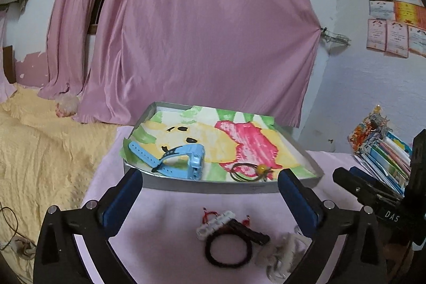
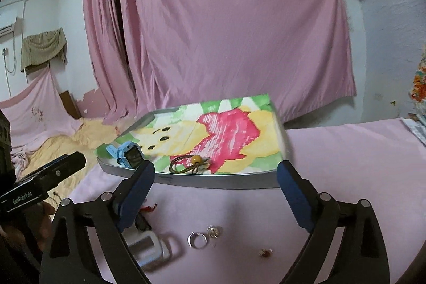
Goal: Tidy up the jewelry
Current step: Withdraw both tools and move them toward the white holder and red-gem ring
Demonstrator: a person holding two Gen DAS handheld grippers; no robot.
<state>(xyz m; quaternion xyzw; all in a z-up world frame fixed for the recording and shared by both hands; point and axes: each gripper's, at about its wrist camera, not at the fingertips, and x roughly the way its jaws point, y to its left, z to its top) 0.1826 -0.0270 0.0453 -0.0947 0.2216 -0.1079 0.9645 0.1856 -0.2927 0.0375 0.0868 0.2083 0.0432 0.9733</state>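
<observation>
A shallow grey tray (image 1: 202,186) lined with a bright painted sheet holds a blue watch (image 1: 183,160) and a brown cord with a yellow bead (image 1: 251,171). My left gripper (image 1: 210,189) is open above the pink cloth. Under it lie a black ring band (image 1: 227,250), a white bracelet with red cord (image 1: 215,224), a dark strap (image 1: 249,230) and a white watch (image 1: 282,250). My right gripper (image 2: 215,182) is open too. Below it lie a silver ring (image 2: 197,240), a second small ring (image 2: 214,230), a tiny earring (image 2: 265,252) and the white watch (image 2: 149,248). The tray (image 2: 213,181) shows the blue watch (image 2: 127,155) and bead cord (image 2: 190,164).
A pink curtain (image 1: 202,31) hangs behind the tray. A yellow blanket (image 1: 45,151) covers the bed to the left. A stack of books and papers (image 1: 383,151) sits at the right. Cables (image 1: 10,225) lie at the far left. The other gripper's body (image 1: 372,193) is at the right edge.
</observation>
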